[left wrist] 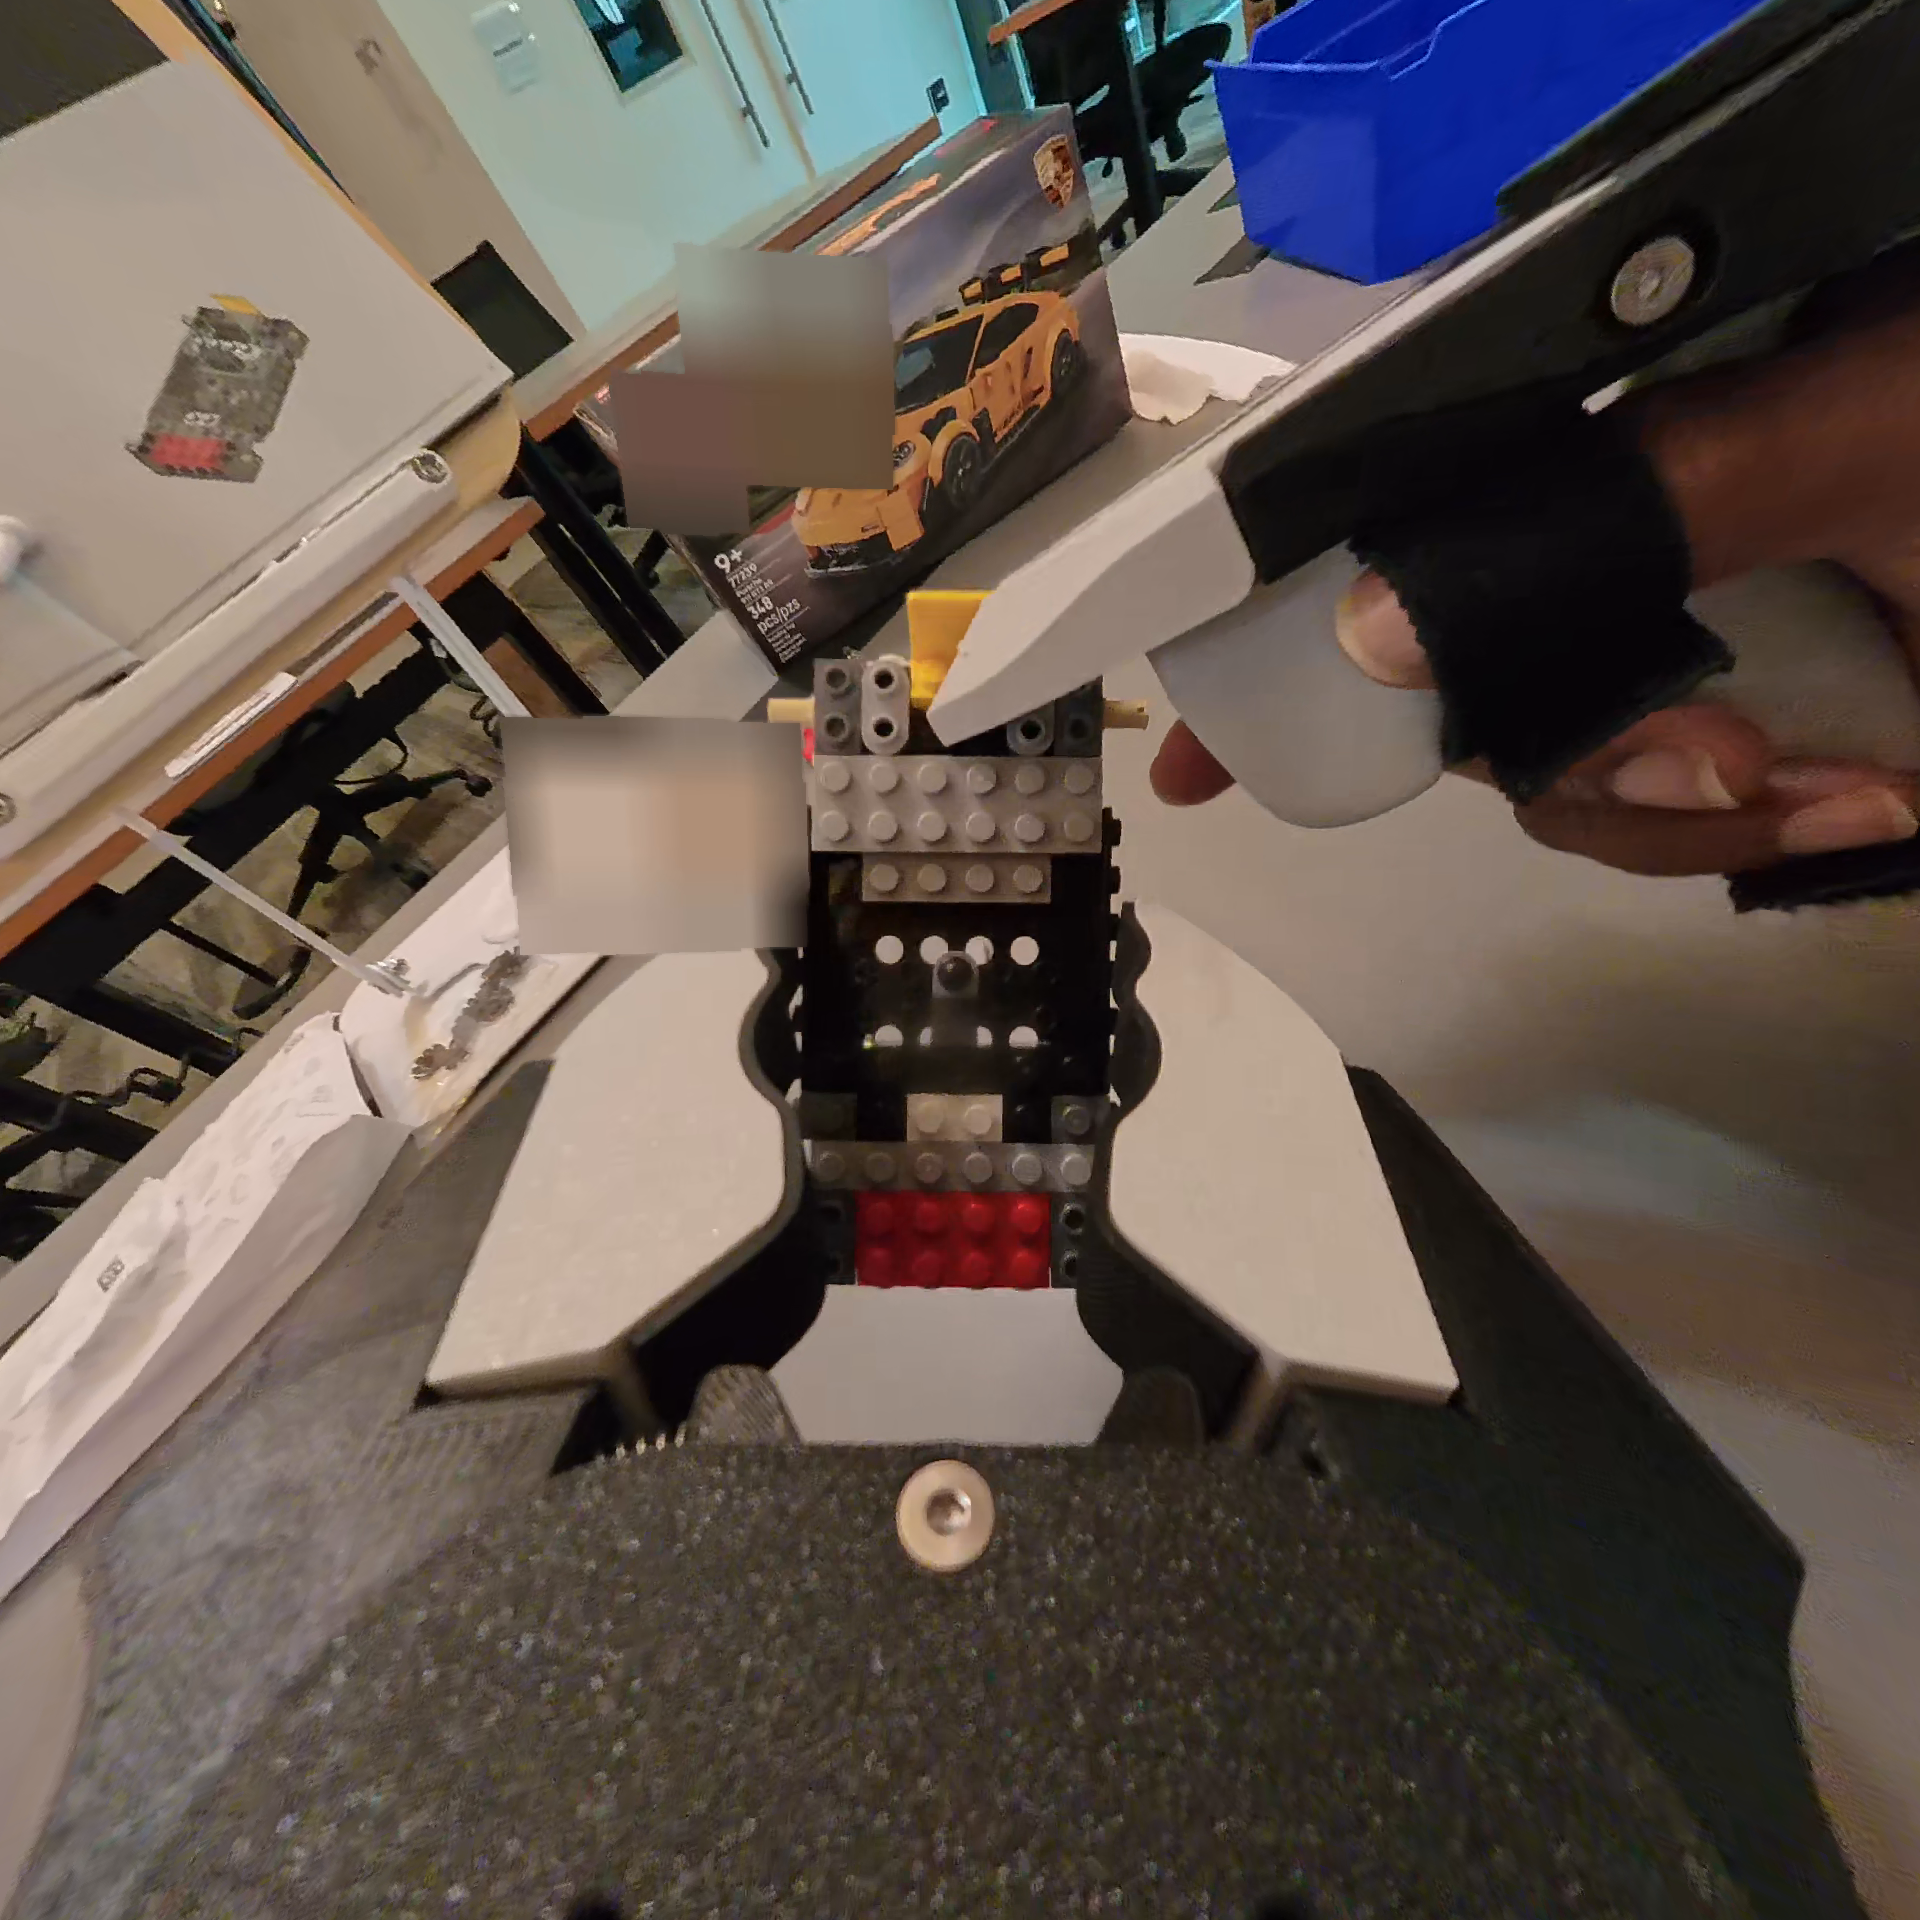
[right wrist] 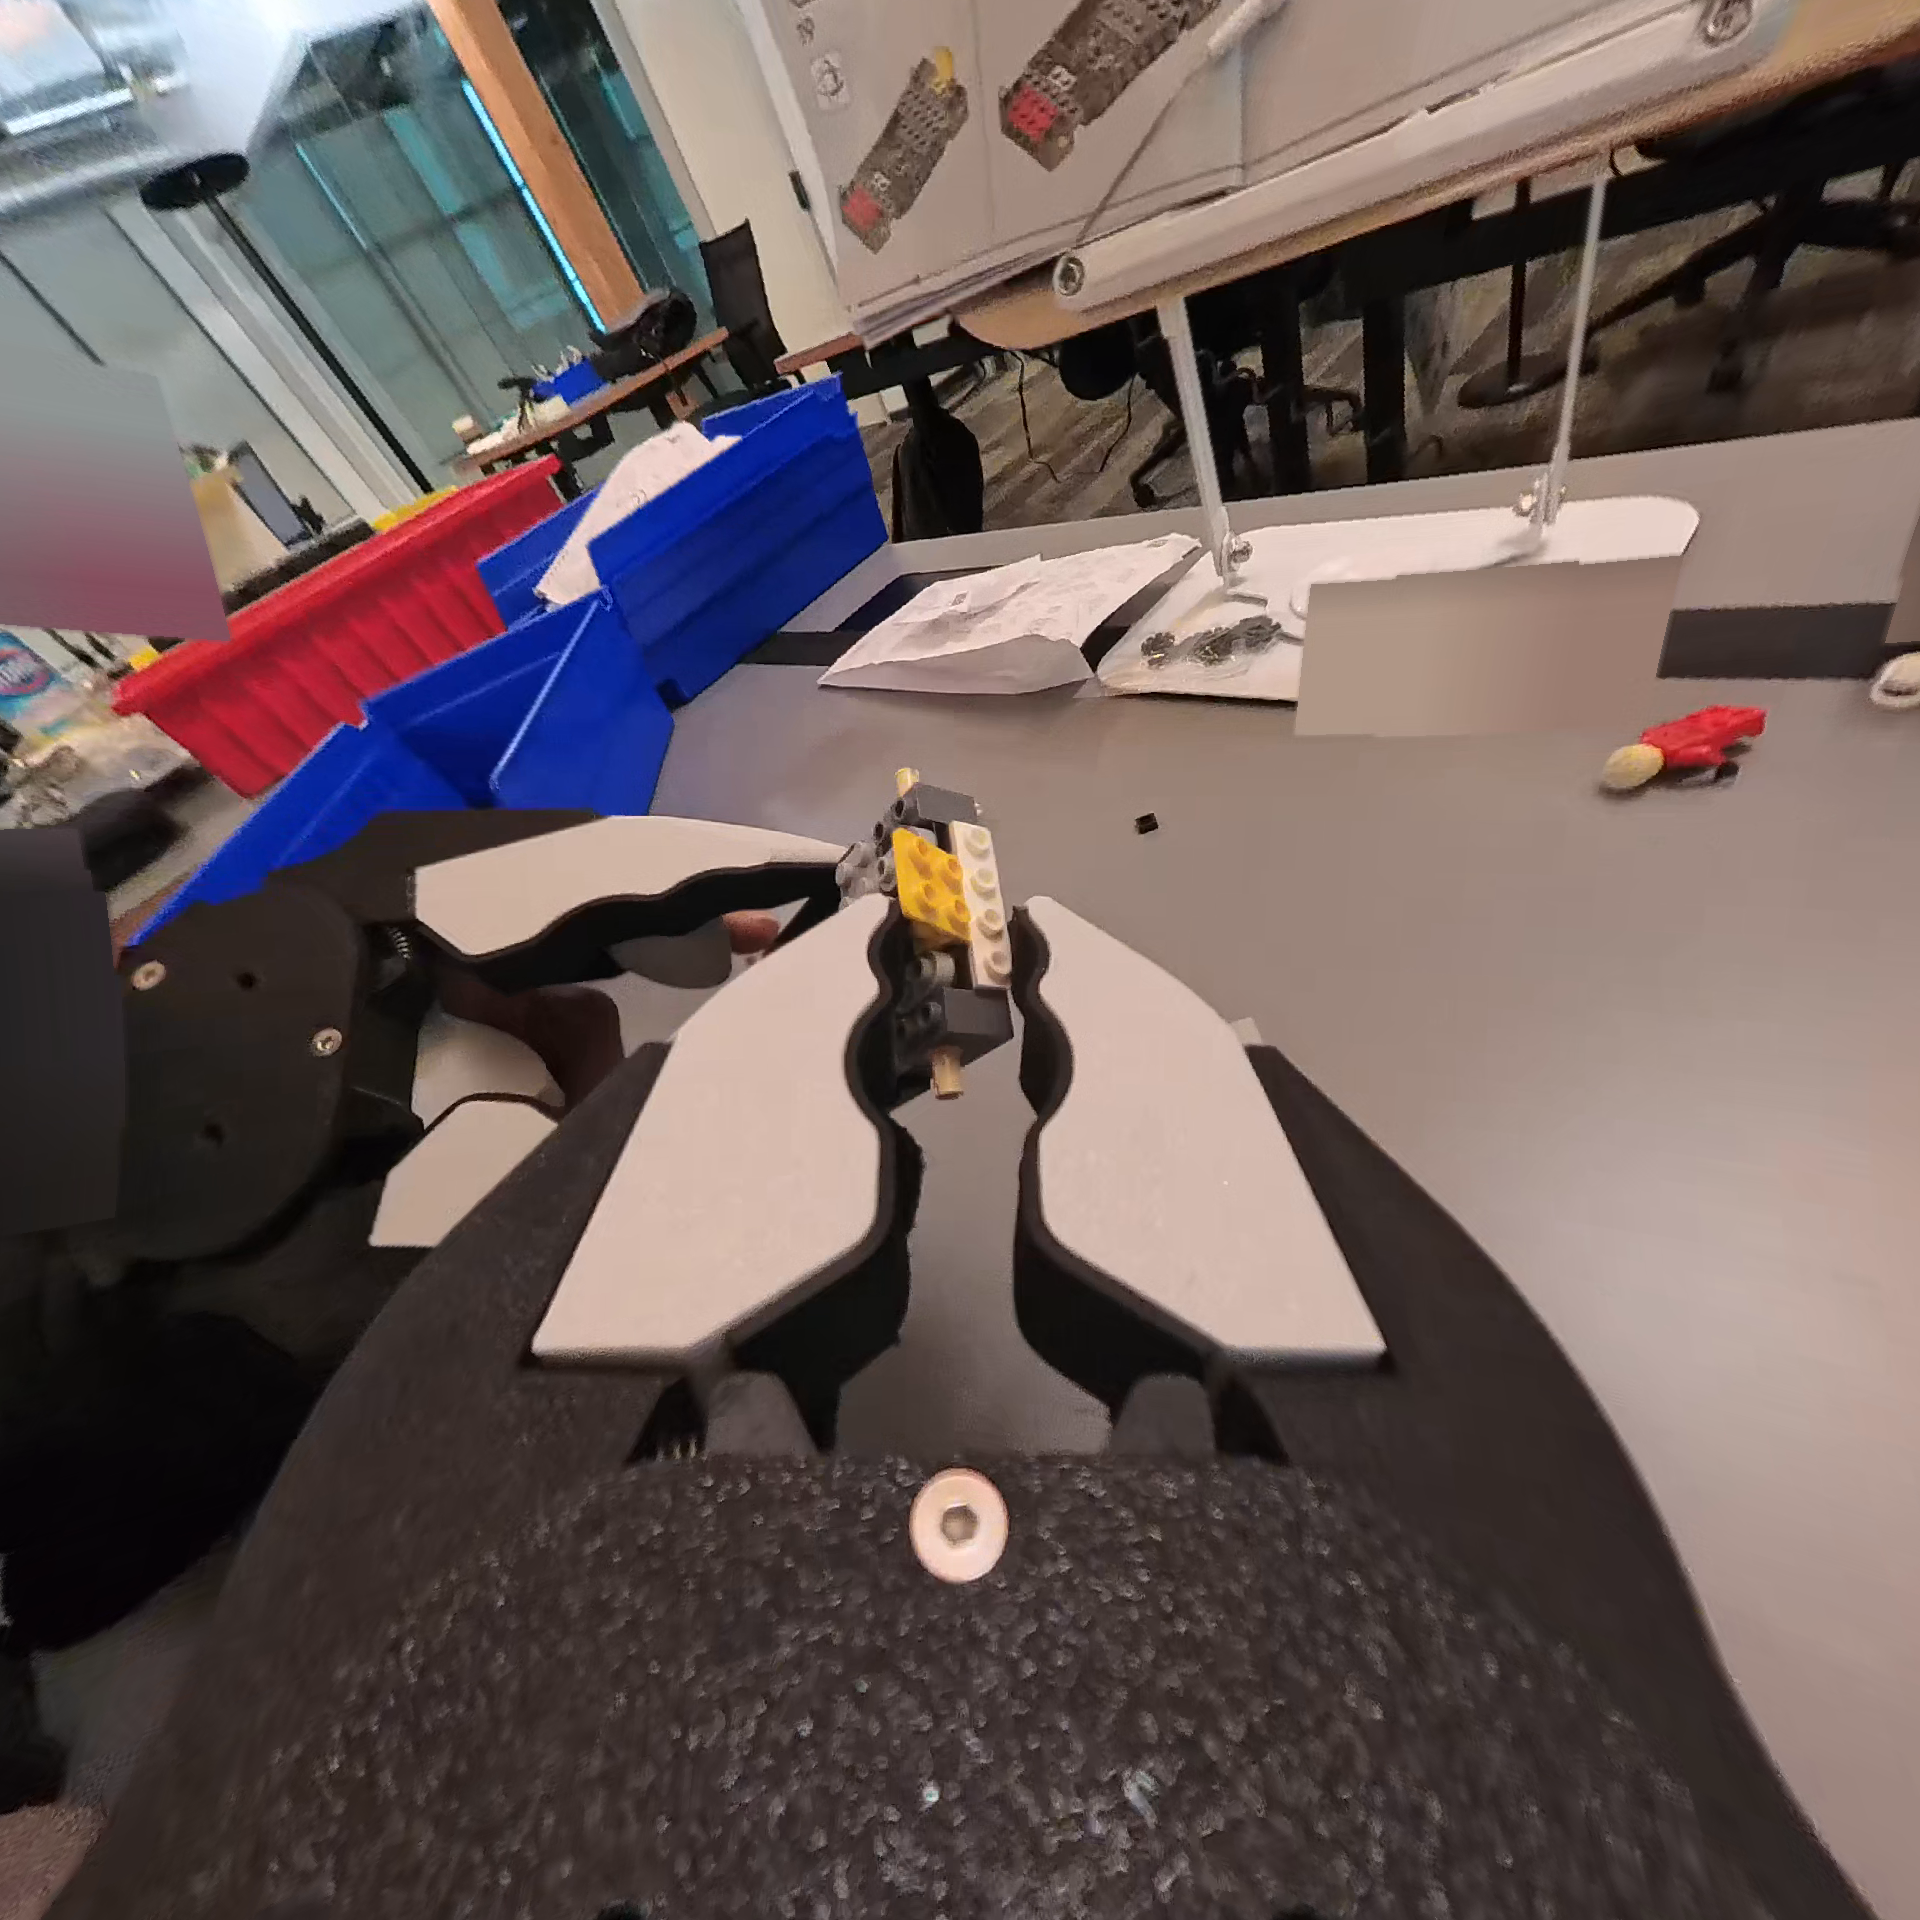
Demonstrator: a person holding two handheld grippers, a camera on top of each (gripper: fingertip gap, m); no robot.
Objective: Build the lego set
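Observation:
A long black and grey Lego chassis [left wrist: 956,810] with a red plate [left wrist: 954,1236] at its near end sits between the fingers of my left gripper [left wrist: 956,997], which is shut on its sides. My right gripper [left wrist: 951,712] reaches in from the upper right to the chassis's far end, by a yellow brick [left wrist: 940,623]. In the right wrist view my right gripper [right wrist: 951,925] is closed around that end, with the yellow brick [right wrist: 930,883] and a white plate [right wrist: 987,904] between its fingertips. The left gripper [right wrist: 821,883] shows at the left.
The grey table [right wrist: 1455,1039] holds the Lego box [left wrist: 956,395], blue bins [right wrist: 675,582], a red bin [right wrist: 343,623], paper bags [right wrist: 997,623], a bag of dark parts [right wrist: 1210,644], a red Lego piece [right wrist: 1704,732] and a tiny black piece [right wrist: 1146,824]. An instruction booklet [right wrist: 1039,135] stands on a holder. Only a small space, under 4 cm, lies between the two pairs of fingers.

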